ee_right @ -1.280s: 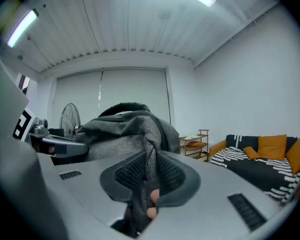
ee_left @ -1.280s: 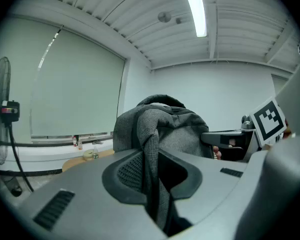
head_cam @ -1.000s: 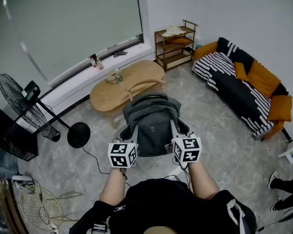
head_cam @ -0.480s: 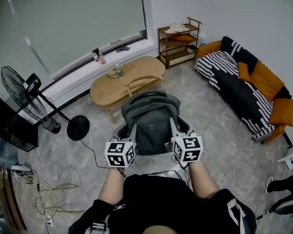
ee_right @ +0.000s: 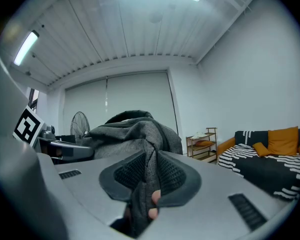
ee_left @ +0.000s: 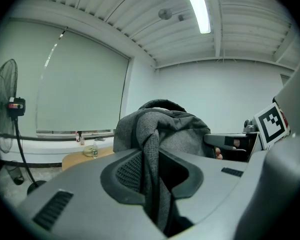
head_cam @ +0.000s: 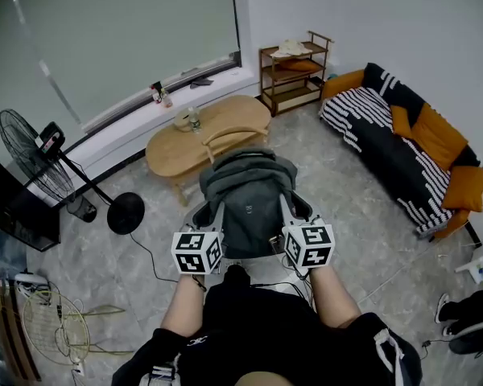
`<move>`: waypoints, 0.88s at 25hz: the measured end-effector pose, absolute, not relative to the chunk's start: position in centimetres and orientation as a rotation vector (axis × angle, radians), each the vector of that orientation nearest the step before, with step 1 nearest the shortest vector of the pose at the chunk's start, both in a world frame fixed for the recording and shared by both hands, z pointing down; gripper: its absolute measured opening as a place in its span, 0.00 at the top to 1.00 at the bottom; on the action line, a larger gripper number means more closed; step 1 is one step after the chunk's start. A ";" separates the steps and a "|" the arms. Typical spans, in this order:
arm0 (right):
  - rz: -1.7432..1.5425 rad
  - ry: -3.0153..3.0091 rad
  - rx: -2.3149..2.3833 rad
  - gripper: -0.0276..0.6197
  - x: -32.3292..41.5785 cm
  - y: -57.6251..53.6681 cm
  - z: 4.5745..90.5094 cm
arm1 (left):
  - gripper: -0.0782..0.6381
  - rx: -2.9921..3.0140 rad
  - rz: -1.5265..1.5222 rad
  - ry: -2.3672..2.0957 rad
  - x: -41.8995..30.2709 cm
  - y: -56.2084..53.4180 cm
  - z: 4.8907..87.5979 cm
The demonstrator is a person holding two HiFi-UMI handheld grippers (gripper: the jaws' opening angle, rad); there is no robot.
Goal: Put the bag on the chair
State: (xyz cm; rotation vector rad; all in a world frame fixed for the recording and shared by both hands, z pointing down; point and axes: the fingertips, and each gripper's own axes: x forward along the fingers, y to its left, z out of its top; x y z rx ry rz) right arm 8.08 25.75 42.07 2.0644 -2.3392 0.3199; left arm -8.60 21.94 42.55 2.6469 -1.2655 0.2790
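Chair [head_cam: 226, 135] largely behind bag [head_cam: 249, 195]

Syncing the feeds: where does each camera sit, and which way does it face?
Head view: on the person's head, looking steeply down at the bag, left gripper, right gripper and both forearms.
Left gripper view: on the left gripper, looking along its jaws, clamped on bag fabric, toward the window blind; right gripper at right.
Right gripper view: on the right gripper, jaws likewise clamping fabric; sofa at right.
Shared: both gripper views show bag and fan; both jaws have just eased open slightly.
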 end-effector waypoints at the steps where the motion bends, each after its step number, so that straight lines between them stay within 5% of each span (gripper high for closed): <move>1: 0.322 -2.336 2.066 0.82 8.1 25.1 42.2 | 0.77 2.646 0.280 -1.263 -8.6 21.3 42.7; 22: 0.424 -2.166 2.129 0.82 9.0 -3.6 45.0 | 0.77 2.670 0.372 -1.066 -7.1 -9.2 45.8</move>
